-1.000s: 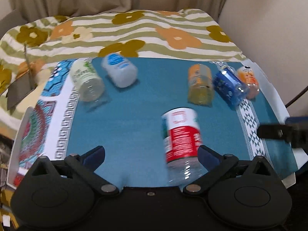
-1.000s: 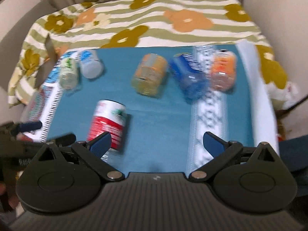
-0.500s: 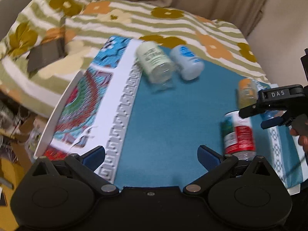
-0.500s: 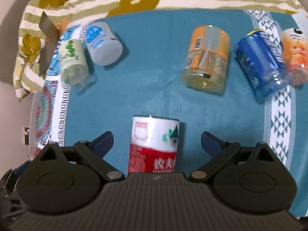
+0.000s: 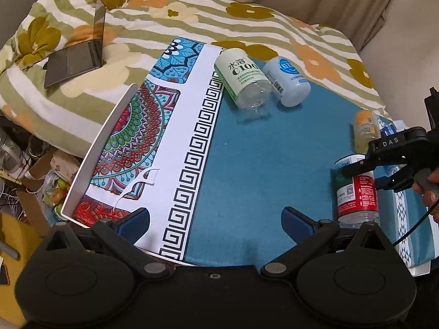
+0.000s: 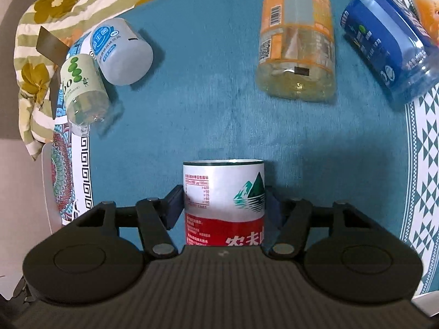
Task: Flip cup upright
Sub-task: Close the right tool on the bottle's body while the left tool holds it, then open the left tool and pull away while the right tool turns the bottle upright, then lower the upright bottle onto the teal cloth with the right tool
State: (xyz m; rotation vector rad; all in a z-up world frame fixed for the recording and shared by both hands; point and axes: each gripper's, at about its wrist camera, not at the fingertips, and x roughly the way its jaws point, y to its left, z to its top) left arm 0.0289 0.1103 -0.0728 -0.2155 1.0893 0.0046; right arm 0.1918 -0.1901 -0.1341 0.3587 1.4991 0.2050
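Note:
The red-and-white labelled cup [image 6: 223, 186] lies on its side on the teal mat [image 6: 208, 109], its open rim pointing away from me. My right gripper [image 6: 223, 205] is shut on it, one blue pad pressed against each side of the label. The left wrist view shows the same cup [image 5: 356, 194] at the right, with the right gripper [image 5: 369, 176] clamped across it and a hand behind. My left gripper [image 5: 216, 219] stands open over the mat's near edge, holding nothing, well left of the cup.
Other cups lie on their sides: green-labelled [image 6: 82, 93], white with a blue label [image 6: 120, 52], orange [image 6: 296, 44], blue [image 6: 389, 52] and peach [image 6: 428, 8]. A dark laptop [image 5: 76, 57] rests on the floral bedcover [image 5: 192, 19]. Clutter sits on the floor at the left.
My right gripper came down over the red-and-white cup and shut on it. My left gripper swung away to the left, still open.

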